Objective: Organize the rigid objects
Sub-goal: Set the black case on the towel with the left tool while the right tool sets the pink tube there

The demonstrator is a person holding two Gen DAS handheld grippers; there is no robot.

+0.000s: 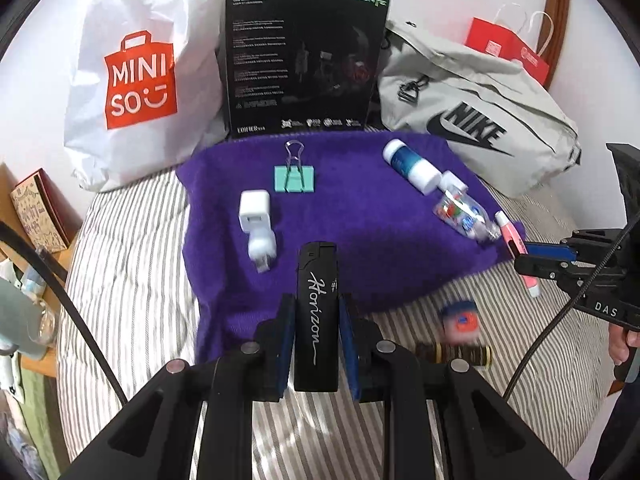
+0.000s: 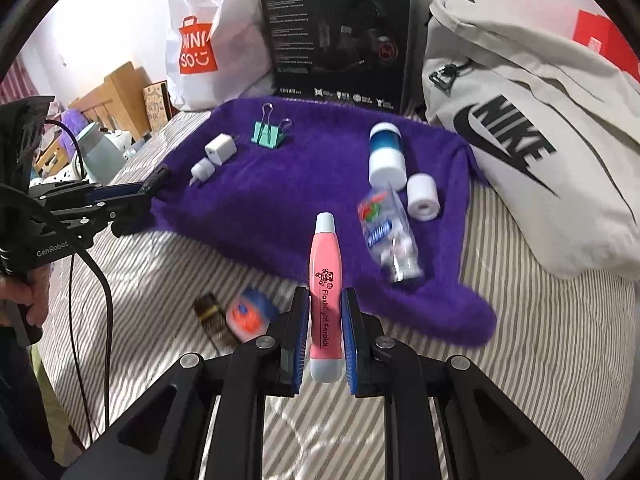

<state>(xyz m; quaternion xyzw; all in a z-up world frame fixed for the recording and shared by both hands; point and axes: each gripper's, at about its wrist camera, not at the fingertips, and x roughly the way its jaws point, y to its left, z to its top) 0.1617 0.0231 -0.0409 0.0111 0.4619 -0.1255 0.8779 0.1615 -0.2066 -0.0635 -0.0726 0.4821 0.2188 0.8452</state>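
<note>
My left gripper [image 1: 316, 304] is shut on a black "Horizon" lighter [image 1: 316, 320], held over the near edge of a purple towel [image 1: 360, 224]. My right gripper [image 2: 325, 296] is shut on a pink flashlight earpick [image 2: 326, 280] above the towel's [image 2: 280, 200] front edge. Lying on the towel are a white charger [image 1: 256, 210], a teal binder clip [image 1: 295, 179], a blue and white bottle [image 1: 408, 164] and a clear bottle with a colourful label [image 1: 460, 212]. In the right wrist view the left gripper [image 2: 158, 178] comes in from the left.
On the striped bedsheet [image 2: 520, 360] in front of the towel lie a blurred orange and blue item [image 2: 248, 316] and a dark striped cylinder [image 2: 212, 316]. Behind the towel stand a white Miniso bag [image 1: 136, 76], a black headset box [image 1: 304, 60] and a grey Nike bag [image 1: 480, 120].
</note>
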